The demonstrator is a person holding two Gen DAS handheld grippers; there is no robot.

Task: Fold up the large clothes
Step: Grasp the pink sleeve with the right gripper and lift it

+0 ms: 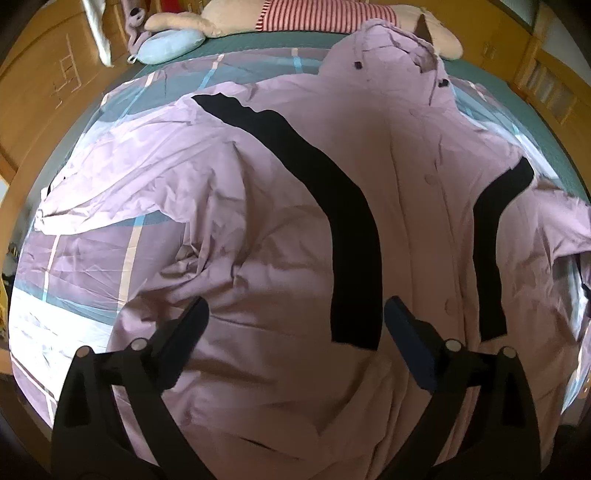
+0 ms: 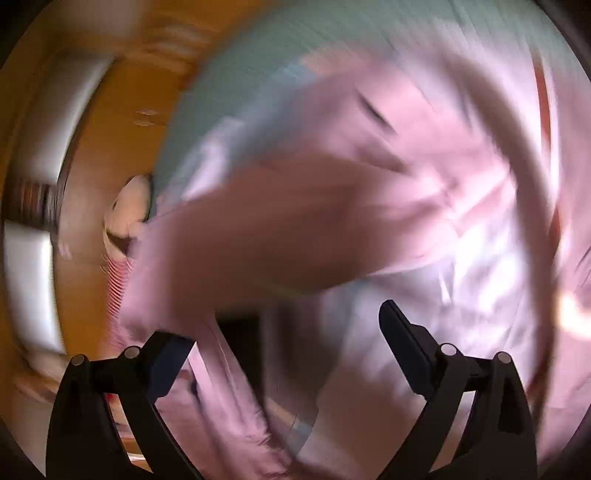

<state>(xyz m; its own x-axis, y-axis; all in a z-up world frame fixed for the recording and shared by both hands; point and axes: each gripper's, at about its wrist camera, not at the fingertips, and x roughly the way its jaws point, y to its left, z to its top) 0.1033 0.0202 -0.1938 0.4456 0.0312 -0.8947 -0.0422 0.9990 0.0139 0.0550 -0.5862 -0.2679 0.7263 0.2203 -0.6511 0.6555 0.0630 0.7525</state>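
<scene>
While nothing is held between its dark fingers, the left gripper (image 1: 295,314) is seen spread wide just above the lower front of a pale pink coat (image 1: 277,229). Beyond the fingers, the coat is laid out flat and front-up on the bed (image 1: 546,122), its fabric creased, with two broad black bands (image 1: 325,184) running down the chest either side of a buttoned placket. One sleeve is stretched out to the left over the plaid sheet (image 1: 74,266). Farther off, the hood lies toward the headboard end (near a striped plush toy (image 1: 325,14) and a blue neck pillow (image 1: 170,42)). The right gripper (image 2: 284,328) is likewise parted, with blurred pink cloth bunched close against its left finger; whether it is touched cannot be told.
</scene>
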